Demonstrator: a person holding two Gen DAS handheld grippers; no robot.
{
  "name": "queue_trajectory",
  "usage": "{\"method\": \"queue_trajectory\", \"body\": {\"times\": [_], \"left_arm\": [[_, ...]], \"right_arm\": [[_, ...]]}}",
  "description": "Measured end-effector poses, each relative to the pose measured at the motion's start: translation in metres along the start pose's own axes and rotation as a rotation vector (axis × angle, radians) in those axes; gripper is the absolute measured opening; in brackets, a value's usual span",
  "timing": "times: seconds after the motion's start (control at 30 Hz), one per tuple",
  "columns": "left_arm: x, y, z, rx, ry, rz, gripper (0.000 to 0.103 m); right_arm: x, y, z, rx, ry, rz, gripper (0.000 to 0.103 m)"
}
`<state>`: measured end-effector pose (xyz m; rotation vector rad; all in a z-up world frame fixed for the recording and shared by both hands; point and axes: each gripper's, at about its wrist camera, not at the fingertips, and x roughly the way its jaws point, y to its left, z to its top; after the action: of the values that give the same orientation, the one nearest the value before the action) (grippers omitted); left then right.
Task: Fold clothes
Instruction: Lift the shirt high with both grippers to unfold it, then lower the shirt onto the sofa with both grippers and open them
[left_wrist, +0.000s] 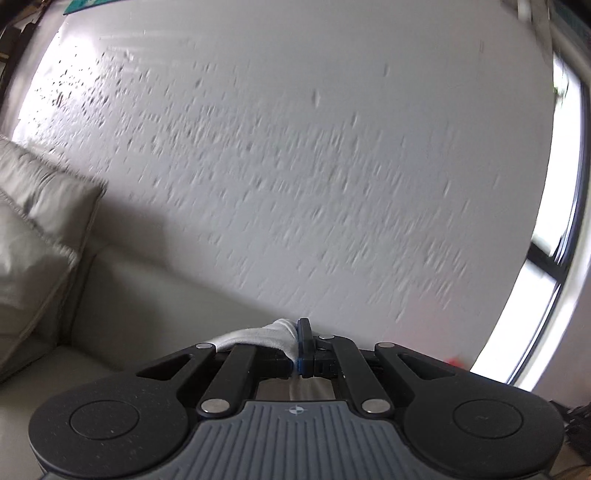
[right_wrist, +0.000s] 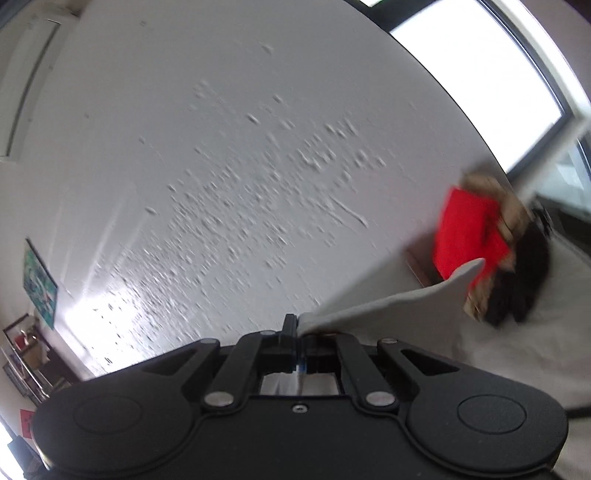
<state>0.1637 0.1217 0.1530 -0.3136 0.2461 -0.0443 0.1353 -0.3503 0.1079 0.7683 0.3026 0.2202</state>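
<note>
Sofa cushion (left_wrist: 40, 206), grey-beige, fills the left edge of the left wrist view, against a blurred white textured wall (left_wrist: 295, 147). Low in that view the left gripper (left_wrist: 301, 345) is clenched on a fold of pale grey cloth (left_wrist: 258, 338), which drapes leftward over its linkage. A bright window (left_wrist: 554, 277) curves down the right edge. In the right wrist view, the right gripper (right_wrist: 297, 332) is likewise clamped on the grey cloth's edge, which fans out to the right. Beyond it, a red garment (right_wrist: 465, 236) and dark clothing (right_wrist: 524, 273) lie heaped on a pale surface (right_wrist: 517, 350) near a window.
</note>
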Motion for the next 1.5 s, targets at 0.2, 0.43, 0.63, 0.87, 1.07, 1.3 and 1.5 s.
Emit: {"method": "queue_trajectory", "body": {"times": [0.2, 0.43, 0.63, 0.87, 1.07, 1.3, 1.5], "left_arm": [[0.043, 0.052, -0.128, -0.039, 0.228, 0.118, 0.001], [0.056, 0.114, -0.224, -0.199, 0.446, 0.215, 0.001], [0.042, 0.118, -0.215, -0.205, 0.453, 0.22, 0.001], [0.002, 0.108, -0.177, -0.215, 0.413, 0.188, 0.001], [-0.031, 0.106, -0.182, -0.134, 0.475, 0.229, 0.002], [-0.027, 0.098, -0.228, 0.001, 0.578, 0.321, 0.006], [-0.071, 0.089, -0.213, 0.157, 0.53, 0.347, 0.026]], "right_arm": [[0.032, -0.092, -0.102, 0.144, 0.194, -0.131, 0.002], [0.042, -0.141, -0.181, 0.178, 0.375, -0.262, 0.002], [0.032, -0.13, -0.189, 0.093, 0.395, -0.351, 0.002], [0.003, -0.094, -0.162, 0.006, 0.369, -0.342, 0.002], [-0.028, -0.088, -0.17, -0.044, 0.422, -0.368, 0.002], [-0.025, -0.109, -0.208, -0.069, 0.532, -0.426, 0.004], [-0.062, -0.09, -0.188, -0.101, 0.507, -0.356, 0.022]]}}
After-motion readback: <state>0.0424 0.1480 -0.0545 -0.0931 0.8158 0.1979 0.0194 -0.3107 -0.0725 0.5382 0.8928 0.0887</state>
